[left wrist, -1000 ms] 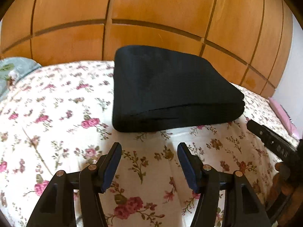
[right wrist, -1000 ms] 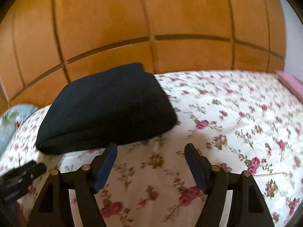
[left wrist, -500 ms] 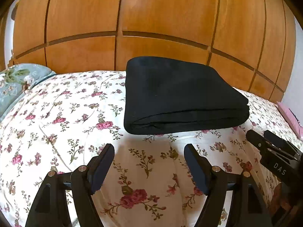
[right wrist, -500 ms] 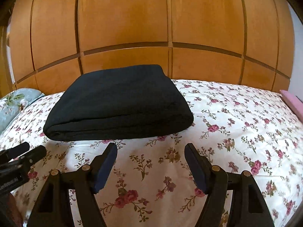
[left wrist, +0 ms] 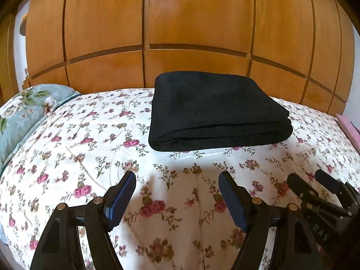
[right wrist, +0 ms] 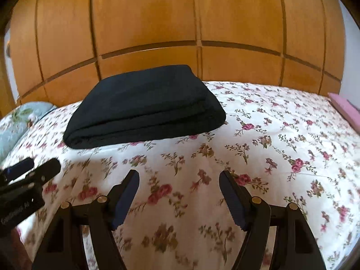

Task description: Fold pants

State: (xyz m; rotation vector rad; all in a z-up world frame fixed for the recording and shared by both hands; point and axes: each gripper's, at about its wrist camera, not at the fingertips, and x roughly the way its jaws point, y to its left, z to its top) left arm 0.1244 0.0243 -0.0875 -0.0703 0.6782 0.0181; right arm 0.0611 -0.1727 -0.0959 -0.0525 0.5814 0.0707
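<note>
Pants: black pants (left wrist: 213, 110) folded in a thick stack, upper centre of frame, lying on the floral bedspread (left wrist: 90, 148).
Left gripper (left wrist: 177, 180): released, empty, now farther back from stack.
Right gripper (right wrist: 180, 177): released, empty, likewise drawn back.
Position: stack unchanged.

The pink item (left wrist: 348, 128), far right beyond the fingers, was cut by the frame edge, so what it was could not be told. The floral pillow (left wrist: 24, 110), far left, ran out of frame too. The pants (right wrist: 144, 105) hid the bedspread (right wrist: 270, 135) beneath them. Left of the right fingers, lettering on the left gripper (right wrist: 30, 167) was blurred, unreadable.
</note>
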